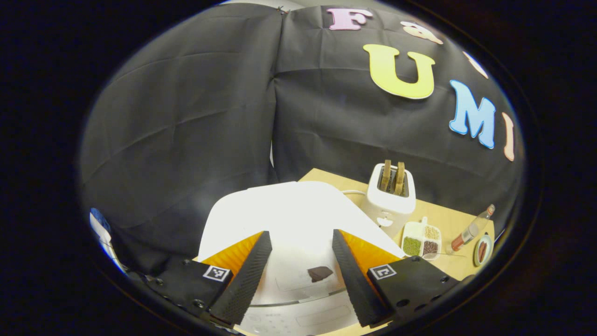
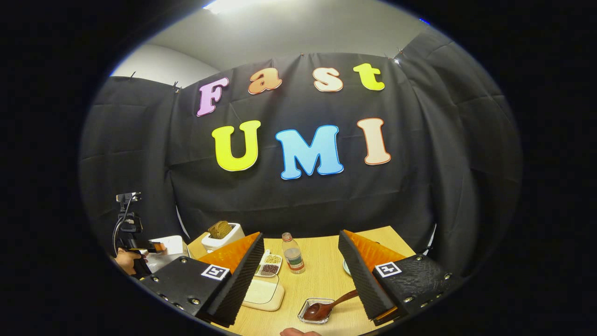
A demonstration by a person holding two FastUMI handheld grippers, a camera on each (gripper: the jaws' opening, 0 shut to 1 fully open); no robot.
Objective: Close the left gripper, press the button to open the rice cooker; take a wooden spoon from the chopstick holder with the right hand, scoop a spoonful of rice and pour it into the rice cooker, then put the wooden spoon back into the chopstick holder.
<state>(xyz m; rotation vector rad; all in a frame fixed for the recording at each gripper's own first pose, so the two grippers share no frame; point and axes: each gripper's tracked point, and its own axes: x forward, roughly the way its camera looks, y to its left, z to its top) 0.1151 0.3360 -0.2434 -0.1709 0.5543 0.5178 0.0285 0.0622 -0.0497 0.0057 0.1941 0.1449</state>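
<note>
The white rice cooker (image 1: 298, 210) sits right under my left gripper (image 1: 301, 235), lid down, with a dark button (image 1: 321, 273) on its front between the fingers. The left gripper is open and above the lid; I cannot tell if it touches. My right gripper (image 2: 301, 234) is open over the wooden table (image 2: 322, 275). A wooden spoon (image 2: 326, 308) lies with its bowl in a small clear dish (image 2: 308, 311); its handle runs up to the right finger's inner side. In the right gripper view the cooker (image 2: 170, 247) is far left, with a hand (image 2: 126, 259) holding the left gripper.
A white toaster (image 1: 391, 196) with bread stands behind the cooker. Beside it are a divided dish of grains (image 1: 422, 240), a plastic bottle (image 1: 471, 229) and a small plate (image 1: 482, 249). A cream rectangular tray (image 2: 263, 291) lies near the right gripper's left finger.
</note>
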